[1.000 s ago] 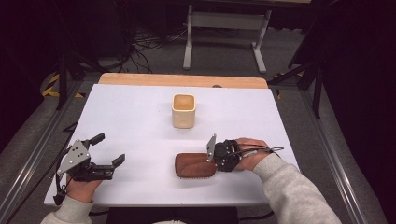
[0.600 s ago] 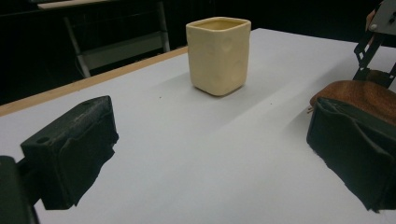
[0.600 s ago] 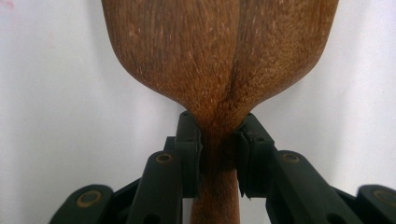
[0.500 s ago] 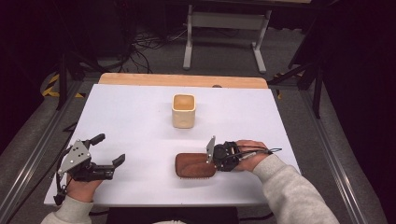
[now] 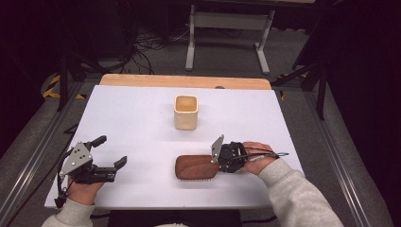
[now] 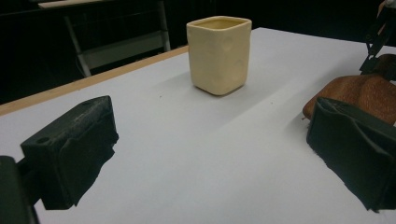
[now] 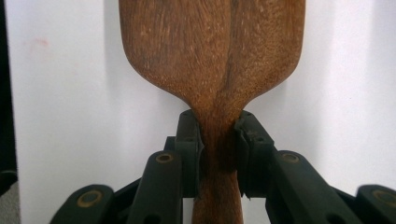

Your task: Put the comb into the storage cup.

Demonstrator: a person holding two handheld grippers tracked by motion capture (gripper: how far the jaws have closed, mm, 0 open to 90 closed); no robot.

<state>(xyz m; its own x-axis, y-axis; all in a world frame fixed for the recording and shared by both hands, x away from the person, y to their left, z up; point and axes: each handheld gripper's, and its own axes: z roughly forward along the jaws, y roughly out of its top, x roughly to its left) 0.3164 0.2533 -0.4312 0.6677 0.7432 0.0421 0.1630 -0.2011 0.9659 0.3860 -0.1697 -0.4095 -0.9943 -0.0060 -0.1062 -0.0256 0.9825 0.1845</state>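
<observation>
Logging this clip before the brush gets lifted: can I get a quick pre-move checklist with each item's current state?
1. Right tongs shut on brush handle: ok.
2. Grip centred on the handle's neck: ok.
3. Left tongs open, holding nothing: ok.
4. Cup upright, apart from brush: ok.
5. Bare table between brush and cup: ok.
6. Cup's contents: cannot tell.

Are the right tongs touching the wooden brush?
Touching. In the right gripper view, both jaws of the right tongs press against the wooden brush at its narrow handle, no gap either side.
</observation>
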